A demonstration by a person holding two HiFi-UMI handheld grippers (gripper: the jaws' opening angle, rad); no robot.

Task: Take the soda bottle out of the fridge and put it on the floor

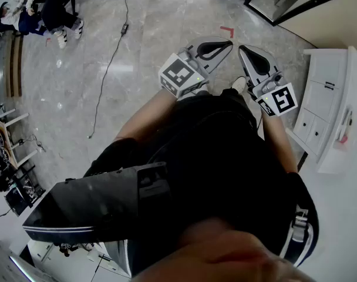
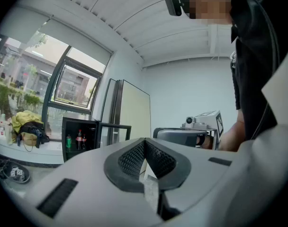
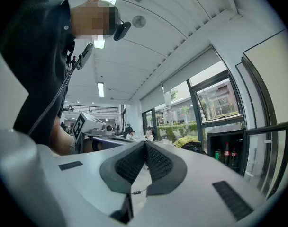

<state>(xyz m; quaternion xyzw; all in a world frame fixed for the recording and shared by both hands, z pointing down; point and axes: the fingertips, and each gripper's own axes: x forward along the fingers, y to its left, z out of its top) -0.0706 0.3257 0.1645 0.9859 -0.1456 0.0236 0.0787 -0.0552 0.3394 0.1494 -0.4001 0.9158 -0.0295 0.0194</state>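
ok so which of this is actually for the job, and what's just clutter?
Job: fridge, door open; soda bottles inside; floor; left gripper and right gripper, both shut, empty.
Clutter: green can, floor cable, white cabinet, yellow bundle.

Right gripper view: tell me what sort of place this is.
Probably an open-plan office or lab: strip lights on a high ceiling, people seated far back, tall windows, and a small black fridge standing open with bottles inside.
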